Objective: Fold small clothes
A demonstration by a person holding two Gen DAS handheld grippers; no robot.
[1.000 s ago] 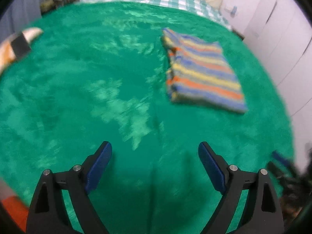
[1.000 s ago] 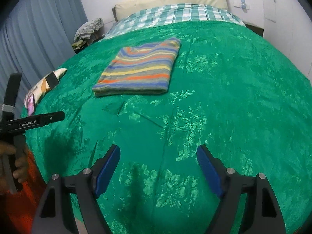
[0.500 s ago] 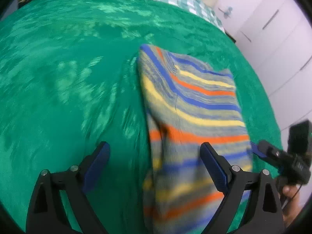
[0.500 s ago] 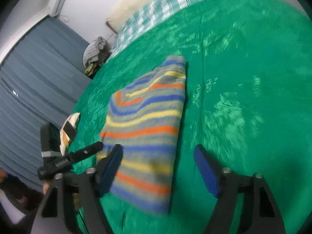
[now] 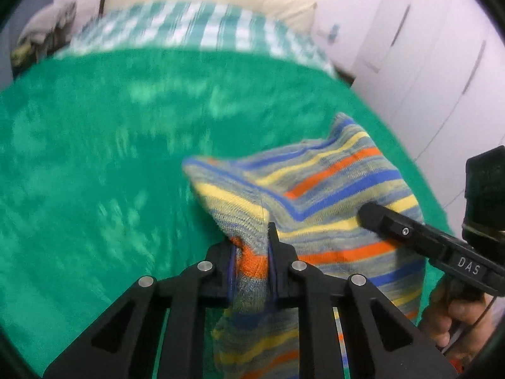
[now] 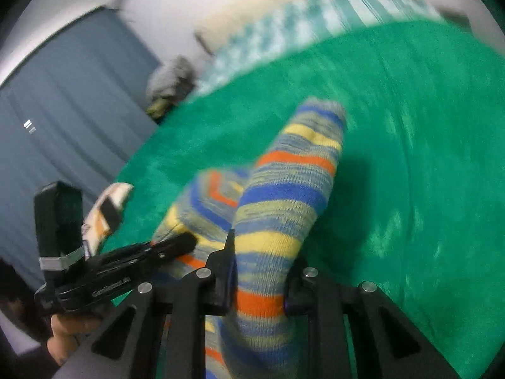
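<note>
Step in hand, by my reading: lifting the near edge of the striped knit garment [image 5: 331,195] off the green bedspread [image 5: 94,164] to carry a further fold.

Left gripper [image 5: 251,262]: jaws nearly closed, pinching a bunched near corner of the knit. Right gripper [image 6: 260,279]: jaws narrowed onto a thicker wad of the same edge.

Garment rises from the bed toward 12 o'clock in both views; its far end lies on the bedspread.

Next move calls for both corners travelling level, so the edge lands square on the far end.
</note>
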